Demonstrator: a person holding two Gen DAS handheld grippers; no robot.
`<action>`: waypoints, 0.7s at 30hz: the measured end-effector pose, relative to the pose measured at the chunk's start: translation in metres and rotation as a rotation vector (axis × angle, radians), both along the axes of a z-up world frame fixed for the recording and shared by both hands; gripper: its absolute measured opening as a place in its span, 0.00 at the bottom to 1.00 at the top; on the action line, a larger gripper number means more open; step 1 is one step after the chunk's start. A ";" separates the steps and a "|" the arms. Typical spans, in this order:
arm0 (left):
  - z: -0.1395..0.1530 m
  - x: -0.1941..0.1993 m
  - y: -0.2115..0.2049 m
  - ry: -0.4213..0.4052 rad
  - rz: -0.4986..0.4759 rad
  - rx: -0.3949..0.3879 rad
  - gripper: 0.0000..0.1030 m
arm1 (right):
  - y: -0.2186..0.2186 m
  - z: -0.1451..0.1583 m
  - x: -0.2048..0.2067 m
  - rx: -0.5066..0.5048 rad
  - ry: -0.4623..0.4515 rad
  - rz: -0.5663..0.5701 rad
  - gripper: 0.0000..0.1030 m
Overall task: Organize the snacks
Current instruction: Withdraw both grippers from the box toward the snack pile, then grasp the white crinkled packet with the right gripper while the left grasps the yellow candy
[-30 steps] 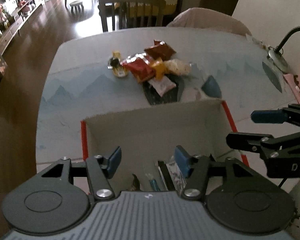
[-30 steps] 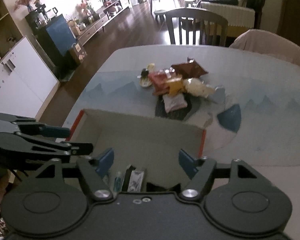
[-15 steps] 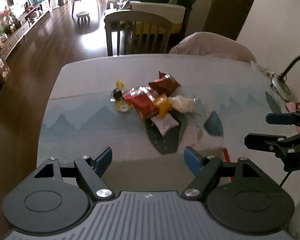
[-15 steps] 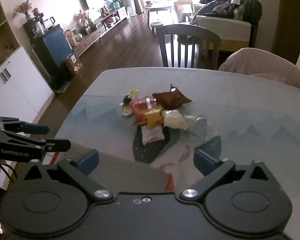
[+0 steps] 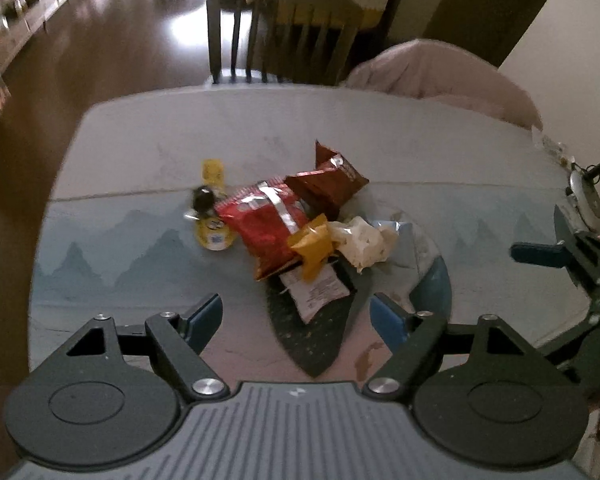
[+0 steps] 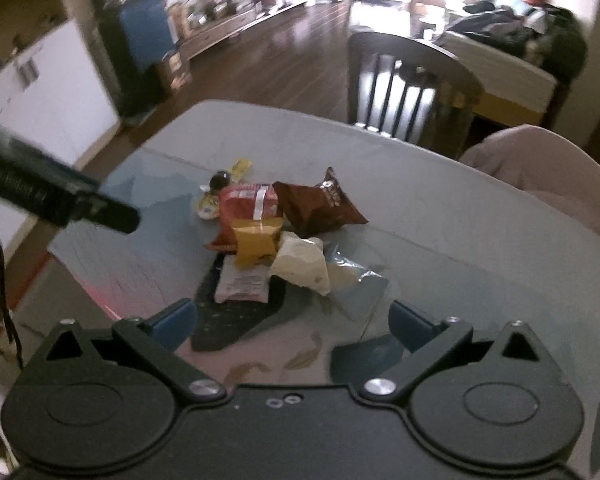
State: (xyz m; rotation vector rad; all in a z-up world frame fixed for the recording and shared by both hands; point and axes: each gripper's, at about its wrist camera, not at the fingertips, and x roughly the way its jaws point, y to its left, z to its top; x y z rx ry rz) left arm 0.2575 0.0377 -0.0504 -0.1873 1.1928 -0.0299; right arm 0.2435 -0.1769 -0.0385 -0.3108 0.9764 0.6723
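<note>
Snack packets (image 5: 296,224) lie heaped on the desk (image 5: 440,152) just ahead of both grippers: a red bag (image 5: 264,220) with a brown bag (image 5: 328,182) beyond it, a small mustard pouch (image 5: 312,246), a crumpled white wrapper (image 5: 364,242), and a flat white packet (image 5: 316,290) nearest the fingers. Beyond the left gripper's (image 5: 296,316) left finger sit a yellow packet (image 5: 214,236) and a dark round sweet (image 5: 203,199). Both the left gripper and the right gripper (image 6: 292,316) hang above the desk with jaws spread wide and nothing between them.

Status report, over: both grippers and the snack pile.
Left gripper open, empty. Right gripper open, empty. Snack pile untouched on the table, just ahead of both. Nothing in the way.
</note>
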 end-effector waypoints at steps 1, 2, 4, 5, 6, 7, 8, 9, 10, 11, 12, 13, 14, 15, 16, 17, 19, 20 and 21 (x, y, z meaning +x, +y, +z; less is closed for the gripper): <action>-0.005 0.010 -0.001 0.023 0.004 -0.013 0.79 | 0.002 -0.004 0.005 -0.003 0.013 0.023 1.00; -0.011 0.021 -0.003 0.046 0.001 -0.026 0.79 | 0.004 -0.009 0.011 -0.004 0.025 0.047 1.00; -0.021 0.037 -0.005 0.074 0.018 -0.038 0.79 | 0.009 -0.020 0.023 -0.006 0.043 0.076 0.99; -0.028 0.046 -0.006 0.087 0.019 -0.051 0.79 | 0.012 -0.026 0.030 -0.005 0.053 0.083 0.98; -0.033 0.052 -0.007 0.099 0.016 -0.057 0.79 | 0.014 -0.031 0.035 0.000 0.066 0.089 0.97; -0.039 0.059 -0.009 0.114 0.011 -0.061 0.78 | 0.017 -0.036 0.041 0.003 0.079 0.092 0.96; -0.046 0.067 -0.011 0.131 0.001 -0.065 0.78 | 0.019 -0.041 0.046 0.005 0.089 0.094 0.95; -0.052 0.073 -0.013 0.144 -0.006 -0.063 0.78 | 0.021 -0.047 0.051 0.011 0.100 0.099 0.95; -0.058 0.079 -0.015 0.156 -0.014 -0.059 0.78 | 0.024 -0.052 0.055 0.014 0.110 0.108 0.94; -0.064 0.085 -0.017 0.169 -0.023 -0.052 0.78 | 0.027 -0.057 0.059 0.012 0.114 0.112 0.93; -0.070 0.090 -0.018 0.179 -0.023 -0.040 0.77 | 0.030 -0.063 0.063 0.008 0.117 0.113 0.92; -0.075 0.095 -0.019 0.189 -0.021 -0.034 0.77 | 0.032 -0.067 0.067 0.006 0.124 0.113 0.90; -0.081 0.099 -0.019 0.203 -0.021 -0.035 0.77 | 0.034 -0.072 0.071 0.006 0.132 0.115 0.88; -0.086 0.103 -0.018 0.213 -0.018 -0.039 0.77 | 0.036 -0.077 0.074 0.006 0.137 0.112 0.87; -0.091 0.107 -0.017 0.222 -0.016 -0.043 0.76 | 0.037 -0.080 0.077 0.007 0.142 0.109 0.86; -0.095 0.110 -0.017 0.234 -0.019 -0.046 0.74 | 0.039 -0.083 0.080 0.010 0.148 0.108 0.85; -0.104 0.115 -0.017 0.261 -0.029 -0.042 0.69 | 0.042 -0.090 0.083 0.015 0.152 0.109 0.84; -0.108 0.118 -0.017 0.271 -0.031 -0.041 0.64 | 0.043 -0.092 0.084 0.017 0.154 0.111 0.84; -0.112 0.120 -0.018 0.284 -0.036 -0.046 0.62 | 0.045 -0.095 0.085 0.019 0.159 0.114 0.83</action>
